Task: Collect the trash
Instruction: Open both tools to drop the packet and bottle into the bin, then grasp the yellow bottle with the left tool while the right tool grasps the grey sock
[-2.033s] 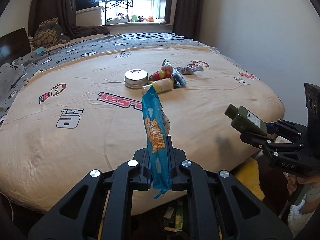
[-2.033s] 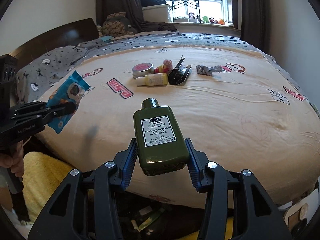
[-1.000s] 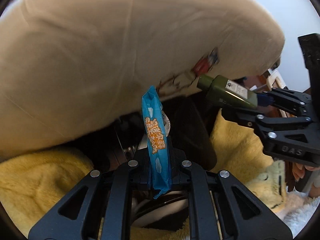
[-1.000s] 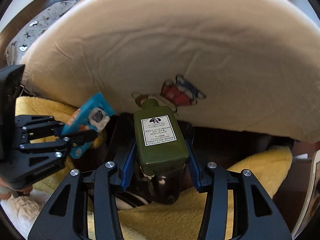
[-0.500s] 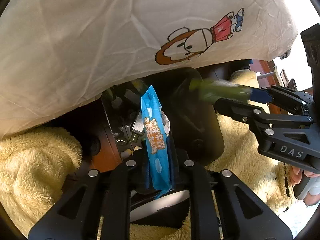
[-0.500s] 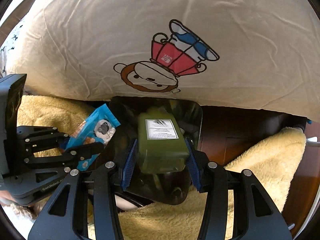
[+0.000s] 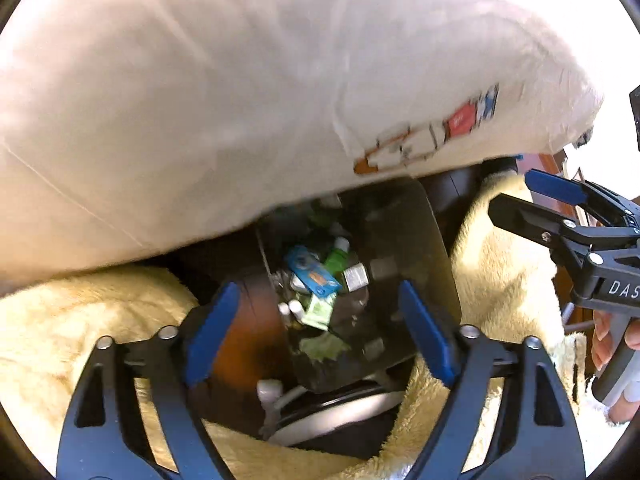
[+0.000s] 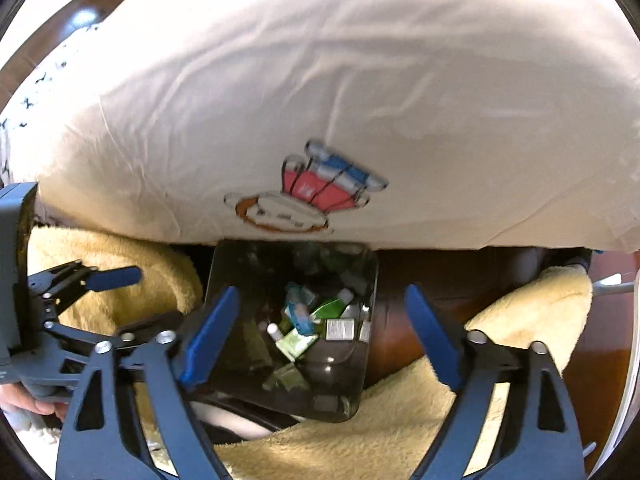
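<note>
A dark, see-through trash bin (image 7: 436, 264) (image 8: 366, 344) stands on the floor at the foot of the bed. The blue snack packet (image 7: 312, 272) (image 8: 298, 310) lies inside it among several small bottles and wrappers. A silver-labelled bottle (image 7: 355, 276) (image 8: 340, 328) lies beside it. My left gripper (image 7: 316, 312) is open and empty right above the bin; it also shows in the right wrist view (image 8: 132, 300). My right gripper (image 8: 324, 312) is open and empty over the bin; it shows at the right of the left wrist view (image 7: 520, 196).
The cream bed cover (image 7: 240, 100) (image 8: 360, 100) with a cartoon print overhangs the bin's far side. Fluffy yellow rug (image 7: 80, 320) (image 8: 520, 320) lies on both sides of the bin. A brown wooden floor (image 8: 420, 308) shows by the bin.
Both grippers have opened. The blue snack packet and the green bottle have dropped out of them into the bin. Both views have tilted slightly up over the bin.
</note>
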`<state>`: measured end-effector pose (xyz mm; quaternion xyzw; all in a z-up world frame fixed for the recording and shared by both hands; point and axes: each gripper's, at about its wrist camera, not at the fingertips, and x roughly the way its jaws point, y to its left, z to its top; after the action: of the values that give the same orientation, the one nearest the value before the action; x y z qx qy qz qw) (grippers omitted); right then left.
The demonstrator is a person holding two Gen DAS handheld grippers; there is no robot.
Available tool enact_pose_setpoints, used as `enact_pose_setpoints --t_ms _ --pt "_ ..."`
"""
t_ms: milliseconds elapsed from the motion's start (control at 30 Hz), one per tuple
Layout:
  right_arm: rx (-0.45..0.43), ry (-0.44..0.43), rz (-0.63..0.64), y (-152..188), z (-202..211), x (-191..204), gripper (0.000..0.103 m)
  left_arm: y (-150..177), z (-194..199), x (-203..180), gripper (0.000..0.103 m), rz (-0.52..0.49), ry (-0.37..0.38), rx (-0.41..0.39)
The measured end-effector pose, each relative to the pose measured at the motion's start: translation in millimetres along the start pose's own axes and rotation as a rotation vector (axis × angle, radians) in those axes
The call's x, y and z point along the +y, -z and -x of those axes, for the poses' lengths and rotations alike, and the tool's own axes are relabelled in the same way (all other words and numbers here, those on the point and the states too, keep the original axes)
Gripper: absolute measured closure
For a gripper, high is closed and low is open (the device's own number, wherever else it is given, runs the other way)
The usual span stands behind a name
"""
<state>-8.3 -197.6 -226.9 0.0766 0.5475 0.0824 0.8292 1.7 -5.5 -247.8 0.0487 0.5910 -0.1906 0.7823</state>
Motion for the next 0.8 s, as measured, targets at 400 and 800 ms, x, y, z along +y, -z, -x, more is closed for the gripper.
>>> enact_pose_setpoints --t_ms 400,800 --pt "-0.25 0.052 0.047 -63.1 78.9 -9.1 0.004 -50.7 99.9 5.6 0.008 -0.014 -0.083 -0.27" --pt "-0.346 0.13 0.03 -151.2 92.1 -20.6 0.004 -142.5 121.6 27.6 0.008 0.033 -0.107 -0.368"
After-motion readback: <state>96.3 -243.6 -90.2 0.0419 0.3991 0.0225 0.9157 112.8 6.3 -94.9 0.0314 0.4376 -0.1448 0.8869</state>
